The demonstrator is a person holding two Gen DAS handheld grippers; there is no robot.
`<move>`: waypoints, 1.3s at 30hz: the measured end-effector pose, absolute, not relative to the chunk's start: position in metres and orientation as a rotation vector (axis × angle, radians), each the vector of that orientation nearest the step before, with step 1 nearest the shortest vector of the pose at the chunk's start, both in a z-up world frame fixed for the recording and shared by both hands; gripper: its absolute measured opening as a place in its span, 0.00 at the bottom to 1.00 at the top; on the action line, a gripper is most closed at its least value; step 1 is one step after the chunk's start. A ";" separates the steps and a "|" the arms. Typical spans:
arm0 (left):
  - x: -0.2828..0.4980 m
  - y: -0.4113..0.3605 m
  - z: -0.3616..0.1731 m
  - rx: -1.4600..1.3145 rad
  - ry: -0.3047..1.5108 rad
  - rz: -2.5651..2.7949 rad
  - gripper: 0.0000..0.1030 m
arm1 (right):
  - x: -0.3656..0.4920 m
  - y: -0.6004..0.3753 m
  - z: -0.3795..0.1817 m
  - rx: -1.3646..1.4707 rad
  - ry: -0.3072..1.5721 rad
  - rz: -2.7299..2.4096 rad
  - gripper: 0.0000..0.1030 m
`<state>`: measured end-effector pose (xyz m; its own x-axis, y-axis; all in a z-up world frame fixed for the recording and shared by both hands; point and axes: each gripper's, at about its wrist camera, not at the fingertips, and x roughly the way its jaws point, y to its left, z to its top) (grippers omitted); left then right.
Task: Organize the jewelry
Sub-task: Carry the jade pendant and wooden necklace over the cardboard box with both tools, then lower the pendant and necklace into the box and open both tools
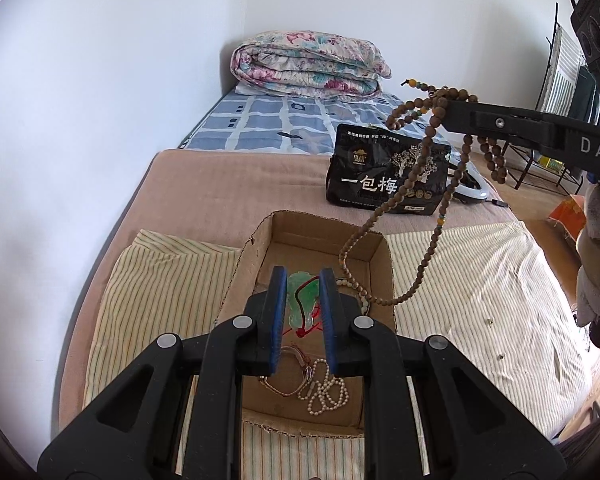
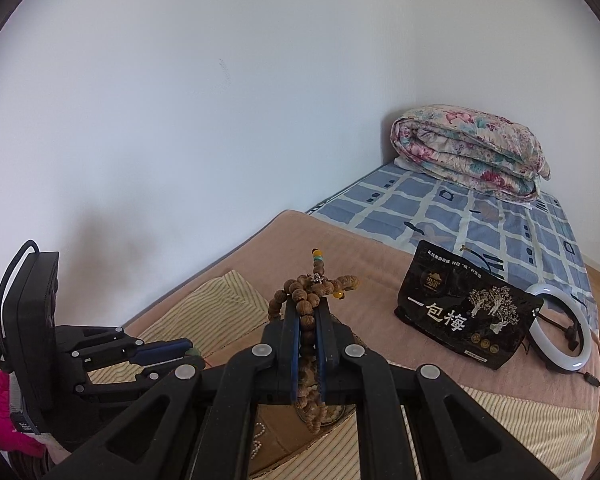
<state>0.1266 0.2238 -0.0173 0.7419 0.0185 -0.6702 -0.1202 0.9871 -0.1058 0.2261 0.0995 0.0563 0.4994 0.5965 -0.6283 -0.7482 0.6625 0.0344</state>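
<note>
A shallow cardboard box point(image 1: 374, 250) lies on a striped cloth on the bed. In it are a green jade pendant point(image 1: 302, 294) on a red cord, a pearl strand point(image 1: 326, 394) and a thin bracelet point(image 1: 288, 376). My left gripper point(image 1: 302, 280) hovers open over the box, its jaws on either side of the pendant. My right gripper point(image 2: 308, 308) is shut on a long brown wooden bead necklace point(image 2: 308, 292), held high. In the left wrist view the necklace point(image 1: 428, 200) hangs from the right gripper point(image 1: 450, 106), its lower loop trailing into the box.
A black snack bag point(image 1: 388, 168) stands behind the box, with a white ring light point(image 2: 560, 328) beside it. A folded floral quilt point(image 1: 308, 64) lies at the head of the bed by the wall. A drying rack point(image 1: 560, 80) stands at the right.
</note>
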 end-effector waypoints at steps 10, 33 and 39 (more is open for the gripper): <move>0.138 0.221 -0.033 -0.132 0.763 0.085 0.15 | 0.241 0.108 0.025 -0.246 0.715 0.817 0.04; 0.153 0.226 -0.070 -0.147 0.889 0.127 0.15 | 0.260 0.102 -0.052 -0.228 0.897 0.759 0.08; 0.154 0.228 -0.076 -0.152 0.912 0.142 0.15 | 0.256 0.103 -0.059 -0.244 0.898 0.746 0.32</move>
<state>0.1543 0.2282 -0.0759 0.6041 0.0574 -0.7948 -0.1864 0.9799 -0.0709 0.2562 0.1034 -0.0585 0.3959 0.4843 -0.7802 -0.6785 0.7268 0.1068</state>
